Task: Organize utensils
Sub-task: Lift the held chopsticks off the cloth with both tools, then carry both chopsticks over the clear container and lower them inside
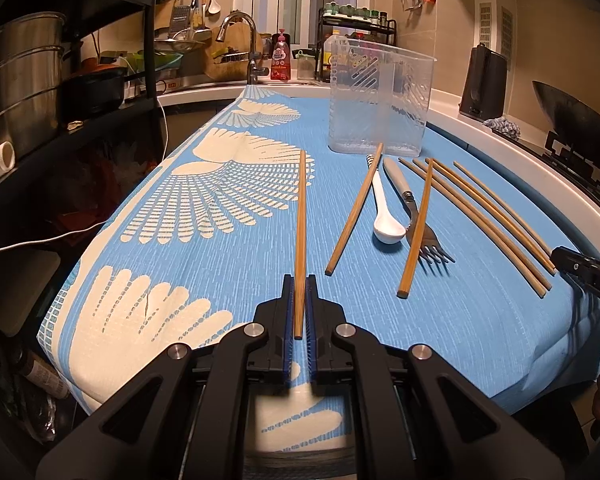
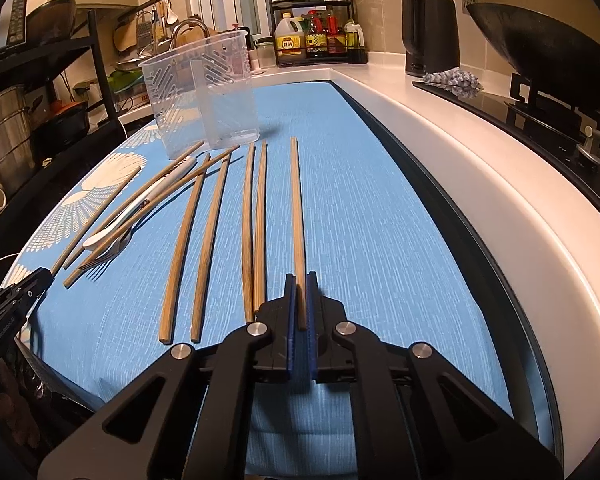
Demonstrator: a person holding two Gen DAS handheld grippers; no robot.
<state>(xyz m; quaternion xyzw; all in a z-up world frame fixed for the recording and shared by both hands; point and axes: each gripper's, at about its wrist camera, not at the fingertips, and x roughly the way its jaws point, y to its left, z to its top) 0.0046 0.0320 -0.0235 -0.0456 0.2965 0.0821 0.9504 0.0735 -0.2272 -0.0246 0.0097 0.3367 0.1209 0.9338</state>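
Observation:
My left gripper is shut on a wooden chopstick that points forward over the blue cloth. My right gripper is shut on another wooden chopstick. A clear plastic utensil holder stands upright at the back of the cloth; it also shows in the right wrist view. Several loose chopsticks, a white spoon and a fork lie on the cloth between the two grippers. The right gripper's tip shows in the left wrist view, the left gripper's in the right wrist view.
The blue patterned cloth covers the counter. A black rack with steel pots stands left. A sink tap, a bottle rack, a black kettle and a wok on the stove line the back and right.

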